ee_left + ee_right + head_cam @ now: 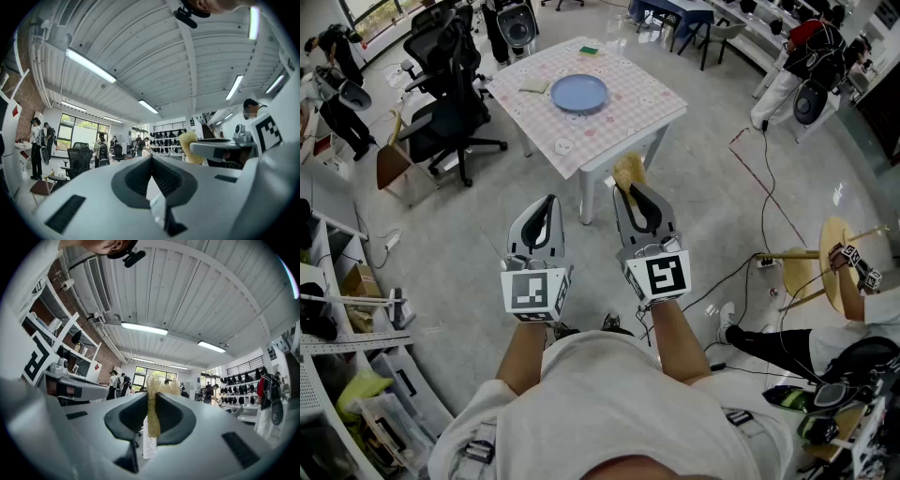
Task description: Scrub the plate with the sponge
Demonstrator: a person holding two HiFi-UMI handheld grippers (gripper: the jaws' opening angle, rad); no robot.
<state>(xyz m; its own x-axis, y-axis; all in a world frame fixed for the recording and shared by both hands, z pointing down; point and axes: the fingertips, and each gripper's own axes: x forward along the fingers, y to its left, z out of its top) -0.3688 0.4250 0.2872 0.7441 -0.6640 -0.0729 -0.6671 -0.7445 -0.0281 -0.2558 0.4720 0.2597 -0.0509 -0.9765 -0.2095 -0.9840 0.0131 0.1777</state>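
Observation:
A light blue plate (579, 93) lies on the checked table (628, 117) well ahead of me. My right gripper (630, 190) is shut on a yellow sponge (628, 172), which sticks out past its tips; in the right gripper view the sponge (152, 404) is pinched flat between the pads. My left gripper (550, 200) is shut with nothing in it, its jaws meeting in the left gripper view (151, 158). Both grippers are held side by side in front of my chest, pointing toward the table, far short of the plate.
A black office chair (445, 98) stands left of the table. A cloth (534, 86) and a small green item (589, 50) lie on the table near the plate. Cables (764, 187) run over the floor at the right. Shelving (337, 309) lines the left. People stand around the room.

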